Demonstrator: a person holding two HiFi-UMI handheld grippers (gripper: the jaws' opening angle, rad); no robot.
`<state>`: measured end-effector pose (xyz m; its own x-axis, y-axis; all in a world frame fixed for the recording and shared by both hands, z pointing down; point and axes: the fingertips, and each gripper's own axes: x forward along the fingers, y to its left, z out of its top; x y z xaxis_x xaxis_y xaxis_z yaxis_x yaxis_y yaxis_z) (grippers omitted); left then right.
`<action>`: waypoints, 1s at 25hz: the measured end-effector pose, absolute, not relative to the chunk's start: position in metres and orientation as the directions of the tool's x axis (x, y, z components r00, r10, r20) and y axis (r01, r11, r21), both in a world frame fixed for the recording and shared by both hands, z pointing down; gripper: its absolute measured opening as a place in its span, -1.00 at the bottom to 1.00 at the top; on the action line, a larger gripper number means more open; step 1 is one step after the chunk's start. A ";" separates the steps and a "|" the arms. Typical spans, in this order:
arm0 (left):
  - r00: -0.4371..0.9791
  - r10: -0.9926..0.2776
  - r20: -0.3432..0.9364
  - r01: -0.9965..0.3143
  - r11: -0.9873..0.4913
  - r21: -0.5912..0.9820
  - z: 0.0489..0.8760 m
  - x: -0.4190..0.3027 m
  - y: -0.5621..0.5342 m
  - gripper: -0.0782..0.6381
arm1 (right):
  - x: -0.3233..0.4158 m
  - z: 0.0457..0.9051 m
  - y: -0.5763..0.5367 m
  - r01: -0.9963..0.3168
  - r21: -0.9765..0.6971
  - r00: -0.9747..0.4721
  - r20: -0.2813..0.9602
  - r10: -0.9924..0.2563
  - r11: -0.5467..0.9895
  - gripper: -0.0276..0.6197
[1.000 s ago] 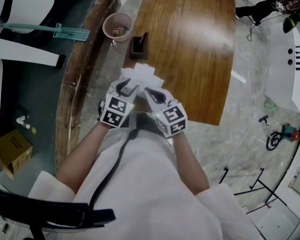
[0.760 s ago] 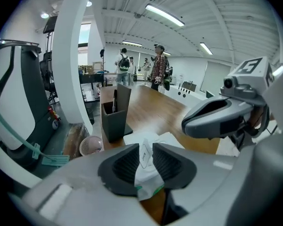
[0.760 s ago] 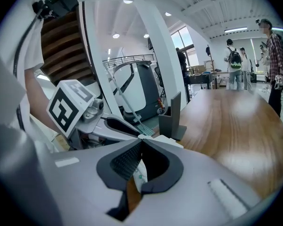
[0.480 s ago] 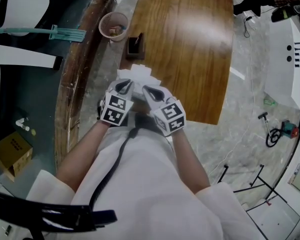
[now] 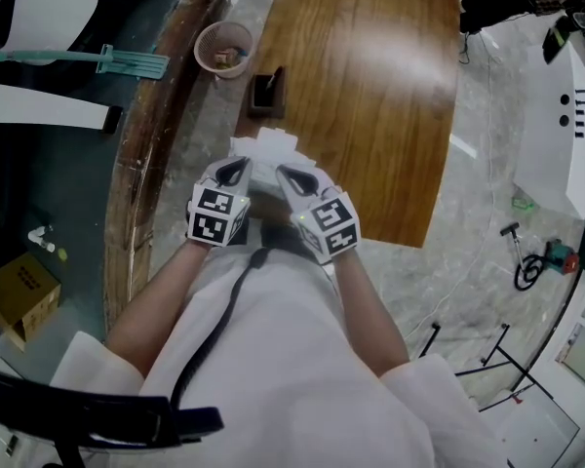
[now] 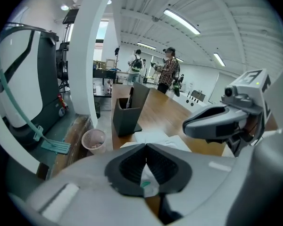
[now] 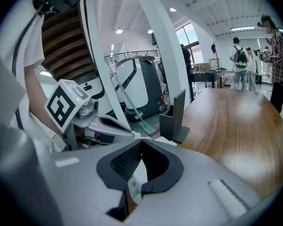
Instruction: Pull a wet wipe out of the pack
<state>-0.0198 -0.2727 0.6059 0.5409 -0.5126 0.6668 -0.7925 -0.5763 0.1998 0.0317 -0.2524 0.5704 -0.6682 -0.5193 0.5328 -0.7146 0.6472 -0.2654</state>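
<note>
A white wet wipe pack (image 5: pixel 264 152) lies at the near edge of the wooden table (image 5: pixel 370 86), between my two grippers. My left gripper (image 5: pixel 236 171) has its jaws closing tight on a white piece with a green mark (image 6: pixel 147 179), at the pack's left side. Whether that piece is film or a wipe I cannot tell. From the right, my right gripper (image 5: pixel 291 175) is shut on the pack, with white film bearing green dots (image 7: pixel 137 177) pinched between its pads. Both grippers point away from the person and down, tips close together.
A dark pen holder (image 5: pixel 266 91) stands on the table just beyond the pack. A pink waste basket (image 5: pixel 223 50) sits on the floor to the left of it, near a teal broom (image 5: pixel 127 61). A cardboard box (image 5: pixel 19 291) lies at the far left. People stand beyond the table (image 6: pixel 167 69).
The left gripper's jaws have closed on the pack's left side and its marker cube has rolled a little. Both hands stay in place.
</note>
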 end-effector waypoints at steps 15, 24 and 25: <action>0.545 -0.499 0.674 -0.816 -0.501 0.289 0.618 -0.031 -0.273 -0.76 | 0.010 0.613 -0.242 -0.626 -0.167 -0.624 0.694 -0.360 0.762 -0.73; 0.550 -0.499 0.669 -0.809 -0.518 0.279 0.618 -0.029 -0.272 -0.76 | 0.005 0.628 -0.245 -0.625 -0.181 -0.602 0.732 -0.320 0.759 -0.67; 0.551 -0.499 0.668 -0.808 -0.519 0.279 0.617 -0.029 -0.272 -0.76 | 0.004 0.629 -0.246 -0.624 -0.184 -0.601 0.735 -0.315 0.760 -0.68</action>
